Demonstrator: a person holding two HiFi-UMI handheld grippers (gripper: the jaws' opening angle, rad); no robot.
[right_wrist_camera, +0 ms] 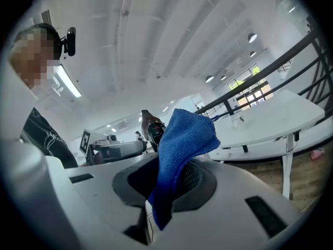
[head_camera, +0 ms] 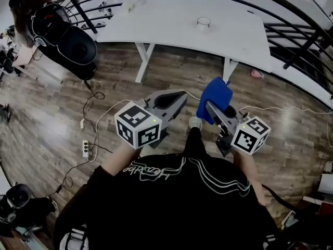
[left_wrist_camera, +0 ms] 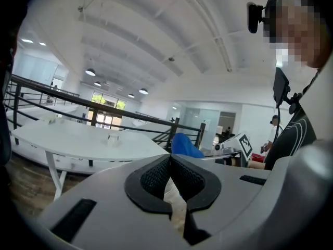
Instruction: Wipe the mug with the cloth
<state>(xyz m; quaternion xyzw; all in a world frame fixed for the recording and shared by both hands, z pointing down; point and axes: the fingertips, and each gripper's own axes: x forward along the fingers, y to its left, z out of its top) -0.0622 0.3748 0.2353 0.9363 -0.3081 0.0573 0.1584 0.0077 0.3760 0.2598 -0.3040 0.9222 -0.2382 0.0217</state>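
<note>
**Stage shown: approach, before any wiping.** The blue cloth (head_camera: 216, 94) is clamped between the jaws of the right gripper (head_camera: 210, 107). In the right gripper view it is seen pinched near its middle, with one end standing above the jaws and the other hanging below them. The left gripper (head_camera: 181, 96) is carried just beside the right, with its jaws brought together on nothing, as the left gripper view shows. Both grippers are held in front of the person's body, above the wooden floor (head_camera: 62, 103), and are pointed toward the white table (head_camera: 166, 27).

**Position of the mug.** The mug (head_camera: 203, 22) is set upright on that table, well apart from both grippers and touched by neither. No other object is seen just beside it.

**Progress.** One step is judged complete: the cloth is secured. Everything else is judged outstanding:
- The table is to be reached.
- The mug is presumably to be steadied, for which the left jaws would first have to be opened.
- The cloth is to be passed over the mug's surface.

**Containers.** The mug is the only container made out. It appears pale or clear, with its open rim turned upward. At this size, its contents, if any, cannot be told.
</note>
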